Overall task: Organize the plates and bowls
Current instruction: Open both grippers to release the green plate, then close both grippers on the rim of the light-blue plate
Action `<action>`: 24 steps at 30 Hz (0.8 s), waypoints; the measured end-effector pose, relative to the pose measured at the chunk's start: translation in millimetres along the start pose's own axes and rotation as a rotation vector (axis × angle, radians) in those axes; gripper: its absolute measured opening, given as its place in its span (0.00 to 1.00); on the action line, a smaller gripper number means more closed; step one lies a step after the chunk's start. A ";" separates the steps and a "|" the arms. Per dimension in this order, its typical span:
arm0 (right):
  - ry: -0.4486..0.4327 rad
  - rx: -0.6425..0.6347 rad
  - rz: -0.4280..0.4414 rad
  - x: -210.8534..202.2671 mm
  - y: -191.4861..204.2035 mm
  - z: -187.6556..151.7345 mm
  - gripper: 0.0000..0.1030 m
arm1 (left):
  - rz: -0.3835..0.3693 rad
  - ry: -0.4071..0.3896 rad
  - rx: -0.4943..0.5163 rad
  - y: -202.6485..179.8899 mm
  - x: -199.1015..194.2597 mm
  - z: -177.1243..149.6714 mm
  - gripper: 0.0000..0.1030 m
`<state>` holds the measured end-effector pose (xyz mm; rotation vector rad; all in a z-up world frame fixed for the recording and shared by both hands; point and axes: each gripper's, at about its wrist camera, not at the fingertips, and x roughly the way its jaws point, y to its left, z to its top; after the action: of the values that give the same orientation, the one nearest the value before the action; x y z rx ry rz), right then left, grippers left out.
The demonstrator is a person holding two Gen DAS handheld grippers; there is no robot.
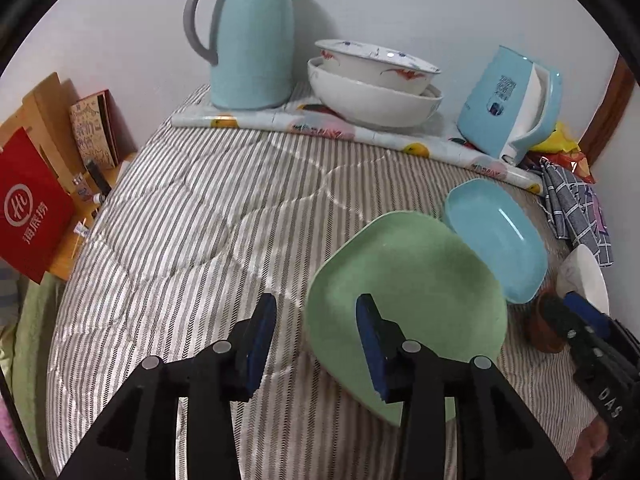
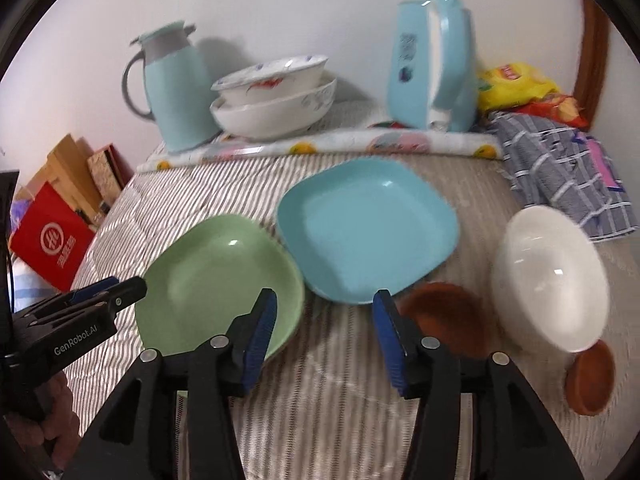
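Observation:
A green plate (image 1: 412, 284) (image 2: 216, 280) lies on the striped cloth, and a blue square plate (image 1: 496, 236) (image 2: 368, 228) lies to its right, rims touching. A white bowl (image 2: 548, 276) (image 1: 588, 280) sits further right, with two small brown dishes (image 2: 448, 312) (image 2: 590, 378) near it. My left gripper (image 1: 316, 336) is open, its jaws straddling the green plate's left rim; it also shows in the right wrist view (image 2: 120, 292). My right gripper (image 2: 326, 332) is open and empty, just in front of the blue plate; it also shows in the left wrist view (image 1: 572, 308).
Stacked white patterned bowls (image 1: 372, 84) (image 2: 276, 96), a light-blue thermos jug (image 1: 248, 40) (image 2: 172, 88) and a blue kettle (image 1: 508, 104) (image 2: 432, 64) stand at the back by the wall. A checked cloth (image 2: 560, 172) and snack bags (image 2: 516, 84) lie at right. Boxes (image 1: 36, 200) stand left.

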<state>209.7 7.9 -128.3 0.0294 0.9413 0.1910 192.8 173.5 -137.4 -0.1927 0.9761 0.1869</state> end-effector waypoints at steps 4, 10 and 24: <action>-0.041 0.031 -0.025 -14.4 -20.3 7.7 0.50 | 0.000 -0.019 0.017 -13.3 -7.7 5.3 0.40; -0.025 0.074 -0.021 -22.4 -50.7 22.3 0.51 | -0.033 -0.040 0.023 -31.0 -15.0 17.9 0.40; 0.017 0.049 -0.049 1.6 -87.6 50.6 0.51 | -0.036 0.009 0.054 -69.4 12.4 49.9 0.40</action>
<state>264.5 -75.0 -109.2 0.0496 0.9627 0.1230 256.5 119.5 -115.1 -0.1611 0.9849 0.1269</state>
